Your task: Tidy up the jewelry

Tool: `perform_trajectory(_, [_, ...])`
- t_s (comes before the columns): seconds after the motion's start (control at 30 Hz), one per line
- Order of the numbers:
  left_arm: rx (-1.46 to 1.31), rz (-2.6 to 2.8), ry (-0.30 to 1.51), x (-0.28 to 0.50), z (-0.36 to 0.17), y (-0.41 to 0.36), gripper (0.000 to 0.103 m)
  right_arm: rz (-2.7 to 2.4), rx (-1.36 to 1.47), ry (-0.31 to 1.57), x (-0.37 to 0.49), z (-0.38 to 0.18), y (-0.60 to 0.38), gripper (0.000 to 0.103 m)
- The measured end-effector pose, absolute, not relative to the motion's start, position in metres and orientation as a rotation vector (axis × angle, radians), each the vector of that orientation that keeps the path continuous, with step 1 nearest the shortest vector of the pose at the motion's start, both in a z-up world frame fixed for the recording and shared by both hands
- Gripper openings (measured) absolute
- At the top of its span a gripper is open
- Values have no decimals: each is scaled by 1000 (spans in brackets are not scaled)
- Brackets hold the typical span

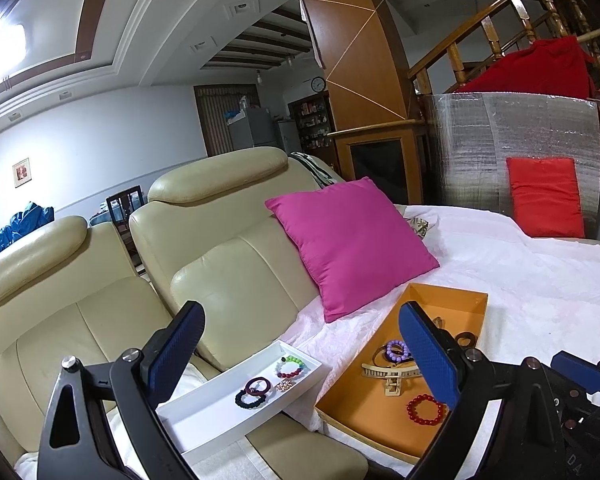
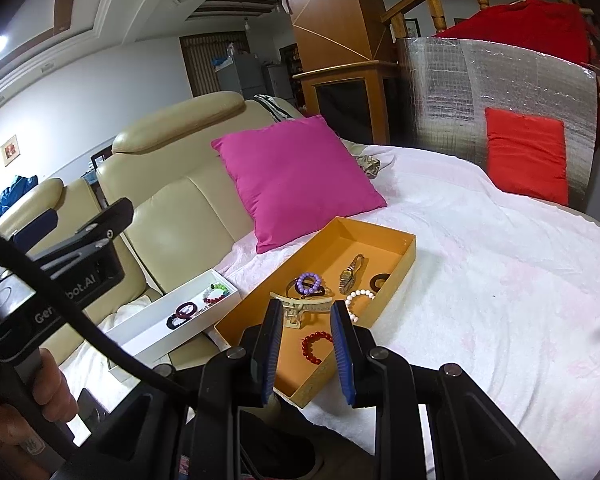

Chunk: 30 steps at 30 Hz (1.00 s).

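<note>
Blue-padded fingers of the left gripper (image 1: 302,350) fill the lower part of the left wrist view, spread wide with nothing between them; the white tray (image 1: 204,420) and part of the orange box (image 1: 446,298) are seen through the gap. In the right wrist view the right gripper (image 2: 306,326) is seen at bottom centre, its jaws drawn fairly close but parted, and nothing is clamped between the pads; a red bead bracelet (image 2: 314,346) and a beige hair claw (image 2: 300,308) are seen past the fingertips, lying on the floor of the box.

Also laid in the orange box are a purple bead bracelet (image 2: 309,282), a gold watch (image 2: 350,274), a white bead bracelet (image 2: 356,300) and a dark ring-shaped piece (image 2: 380,280) near the right wall. The box rests on a pale pink cover (image 2: 480,272) spread over the seat.

Just left of the box, the white tray is set on the cream sofa (image 1: 100,320) cushion, one corner overlapping the cover. Held in it are a dark bead bracelet (image 1: 249,400), a maroon ring-like band (image 1: 258,384) touching it, a multicoloured bead bracelet (image 1: 292,366) toward the far end, and a small sparkly piece (image 1: 286,386) between them.

A magenta cushion (image 1: 350,244) is propped against the sofa back behind the box, and a red cushion (image 1: 546,196) leans on a silver foil panel (image 1: 480,148) at the upper right. At the lower left of the right wrist view, a hand (image 2: 40,400) is seen gripping the left tool's handle.
</note>
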<state>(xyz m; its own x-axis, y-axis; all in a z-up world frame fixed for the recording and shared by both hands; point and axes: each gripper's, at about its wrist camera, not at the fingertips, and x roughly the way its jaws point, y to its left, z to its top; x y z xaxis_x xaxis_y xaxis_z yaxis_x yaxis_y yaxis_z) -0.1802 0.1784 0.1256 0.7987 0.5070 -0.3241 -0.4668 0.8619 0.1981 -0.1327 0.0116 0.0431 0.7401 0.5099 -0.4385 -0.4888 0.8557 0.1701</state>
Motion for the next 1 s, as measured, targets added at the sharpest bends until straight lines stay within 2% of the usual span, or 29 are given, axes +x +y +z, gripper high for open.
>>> perform_trajectory(1.0, [61, 523, 399, -177, 120, 202, 98, 534, 21, 509, -125, 46, 28, 28])
